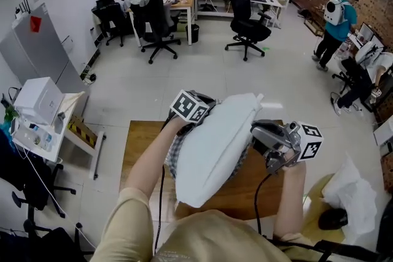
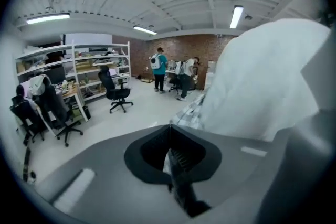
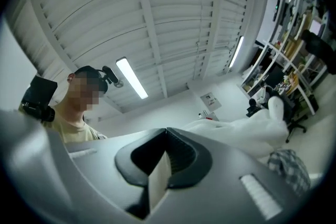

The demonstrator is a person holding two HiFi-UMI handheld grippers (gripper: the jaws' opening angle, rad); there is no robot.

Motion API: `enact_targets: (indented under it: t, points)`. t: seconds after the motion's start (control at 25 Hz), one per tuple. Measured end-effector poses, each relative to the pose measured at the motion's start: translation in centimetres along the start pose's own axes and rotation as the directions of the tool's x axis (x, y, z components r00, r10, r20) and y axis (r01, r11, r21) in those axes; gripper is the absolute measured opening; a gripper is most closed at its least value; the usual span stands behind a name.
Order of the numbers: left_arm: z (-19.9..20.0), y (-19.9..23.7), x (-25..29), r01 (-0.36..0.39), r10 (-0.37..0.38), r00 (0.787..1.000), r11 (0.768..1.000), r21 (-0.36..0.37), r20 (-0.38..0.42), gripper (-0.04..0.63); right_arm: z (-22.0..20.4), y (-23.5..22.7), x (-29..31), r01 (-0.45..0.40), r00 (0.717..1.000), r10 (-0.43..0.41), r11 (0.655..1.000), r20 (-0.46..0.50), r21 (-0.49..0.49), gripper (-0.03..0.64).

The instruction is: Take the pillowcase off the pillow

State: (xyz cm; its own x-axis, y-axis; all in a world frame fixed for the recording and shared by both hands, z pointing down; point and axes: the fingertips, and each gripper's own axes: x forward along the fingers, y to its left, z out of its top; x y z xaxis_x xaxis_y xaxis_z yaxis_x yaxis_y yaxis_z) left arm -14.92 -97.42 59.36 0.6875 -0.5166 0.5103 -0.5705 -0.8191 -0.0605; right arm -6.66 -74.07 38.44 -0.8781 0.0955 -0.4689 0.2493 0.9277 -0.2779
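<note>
A white pillow hangs tilted above the wooden table, held up between both grippers. A checked pillowcase covers only its lower left part. My left gripper is at the pillow's upper left; in the left gripper view its jaws are shut, with the checked pillowcase coming out just past them, beside the pillow. My right gripper is at the pillow's right side. In the right gripper view its jaws are shut on a fold of pale cloth from the pillow; the pillowcase shows below it.
Office chairs and desks with shelves stand at the back. People are at the right wall. A white box sits on a cart at the left. A white bag lies on the floor right of the table.
</note>
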Motion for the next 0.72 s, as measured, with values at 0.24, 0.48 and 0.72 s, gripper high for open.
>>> enact_targets:
  t: [0.24, 0.48, 0.72]
  points:
    - [-16.6, 8.1, 4.6, -0.149, 0.124, 0.984, 0.968, -0.201, -0.129, 0.003, -3.5, -3.6, -2.0, 0.167, 0.984, -0.170, 0.984, 0.055, 0.058, 0.000]
    - [-15.9, 5.5, 2.8, -0.090, 0.109, 0.993, 0.937, -0.337, 0.037, 0.028, -2.7, -7.2, -5.3, 0.254, 0.946, -0.278, 0.956, 0.170, 0.148, 0.000]
    - [-11.1, 0.1, -6.2, 0.098, 0.005, 0.970, 0.907, -0.411, 0.242, 0.125, 2.3, -8.1, -9.5, 0.296, 0.917, -0.310, 0.951, 0.253, 0.093, 0.002]
